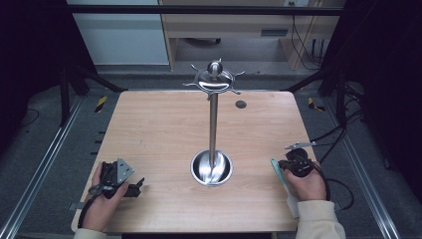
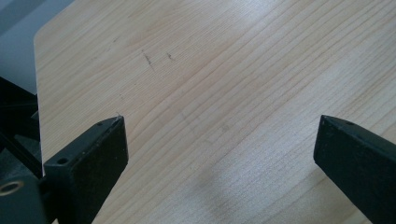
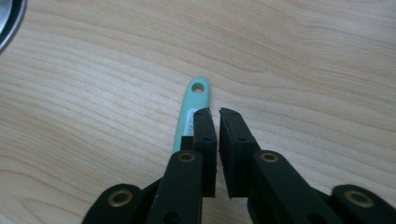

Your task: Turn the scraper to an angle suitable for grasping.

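A teal-handled utensil (image 1: 276, 172) lies flat near the table's right edge, its pale blade reaching back under the person's right sleeve. In the right gripper view its teal handle (image 3: 196, 95), with a hanging hole at the tip, rests on the wood just left of and under my right gripper (image 3: 215, 112). The jaws stand a narrow slit apart with nothing between them. In the high view the right gripper (image 1: 288, 165) sits beside the handle. My left gripper (image 1: 138, 185) rests at the table's front left. In its own view the left gripper (image 2: 219, 140) is wide open over bare wood.
A shiny metal stand (image 1: 213, 124) rises from a round dish base (image 1: 199, 172) at the table's middle, topped by a crown of hooks (image 1: 214, 79). The base's rim (image 3: 7, 21) shows in the right gripper view. A small dark disc (image 1: 241, 104) lies at the back.
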`<action>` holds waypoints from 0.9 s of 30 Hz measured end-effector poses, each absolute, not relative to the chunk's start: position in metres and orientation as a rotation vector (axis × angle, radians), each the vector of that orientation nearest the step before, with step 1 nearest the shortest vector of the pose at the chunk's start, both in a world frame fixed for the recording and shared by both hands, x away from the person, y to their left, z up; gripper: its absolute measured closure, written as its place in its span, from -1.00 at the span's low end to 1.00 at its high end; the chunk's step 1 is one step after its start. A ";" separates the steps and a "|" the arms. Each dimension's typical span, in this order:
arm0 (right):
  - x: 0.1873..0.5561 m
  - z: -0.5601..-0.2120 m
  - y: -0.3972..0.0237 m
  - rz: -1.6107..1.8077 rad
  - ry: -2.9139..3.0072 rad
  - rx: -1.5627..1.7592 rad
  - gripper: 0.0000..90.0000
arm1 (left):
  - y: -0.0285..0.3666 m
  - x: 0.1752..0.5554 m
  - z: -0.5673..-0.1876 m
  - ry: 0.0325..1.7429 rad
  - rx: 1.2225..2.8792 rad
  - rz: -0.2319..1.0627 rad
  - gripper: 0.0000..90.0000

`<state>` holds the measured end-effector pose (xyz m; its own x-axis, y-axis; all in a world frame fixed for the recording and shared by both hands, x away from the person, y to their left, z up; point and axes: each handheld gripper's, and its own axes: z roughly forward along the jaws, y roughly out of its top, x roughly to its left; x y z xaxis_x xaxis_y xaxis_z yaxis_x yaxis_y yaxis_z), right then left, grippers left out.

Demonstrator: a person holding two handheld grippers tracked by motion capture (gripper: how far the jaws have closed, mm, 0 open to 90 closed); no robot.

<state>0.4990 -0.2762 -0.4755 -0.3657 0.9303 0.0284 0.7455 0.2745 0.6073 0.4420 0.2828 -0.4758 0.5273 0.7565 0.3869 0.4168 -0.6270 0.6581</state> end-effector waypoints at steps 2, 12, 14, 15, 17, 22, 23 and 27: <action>0.497 -0.472 -0.276 0.783 2.204 1.524 0.79 | 0.283 0.442 -0.476 0.955 2.276 0.916 -0.94; 0.499 -0.454 -0.265 0.754 2.165 1.537 0.59 | 0.283 0.439 -0.476 0.956 2.275 0.915 -0.94; 0.500 -0.456 -0.263 0.734 2.187 1.550 0.55 | 0.283 0.440 -0.476 0.958 2.275 0.915 -0.94; 0.501 -0.455 -0.262 0.723 2.195 1.555 0.53 | 0.283 0.440 -0.476 0.957 2.276 0.915 -0.94; 0.502 -0.453 -0.259 0.696 2.210 1.550 0.51 | 0.282 0.440 -0.476 0.954 2.281 0.915 -0.94; 0.506 -0.444 -0.250 0.632 2.300 1.549 0.47 | 0.281 0.439 -0.476 0.948 2.285 0.916 -0.94; 0.507 -0.443 -0.248 0.611 2.328 1.539 0.46 | 0.281 0.438 -0.476 0.949 2.284 0.916 -0.94; 0.512 -0.443 -0.242 0.544 2.394 1.544 0.43 | 0.281 0.439 -0.477 0.945 2.288 0.911 -0.94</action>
<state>0.5122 -0.2416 -0.4432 -0.4127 0.9109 -0.0003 0.8212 0.3722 0.4326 0.4387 0.2807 -0.4770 0.5358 0.7495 0.3889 0.4161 -0.6352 0.6507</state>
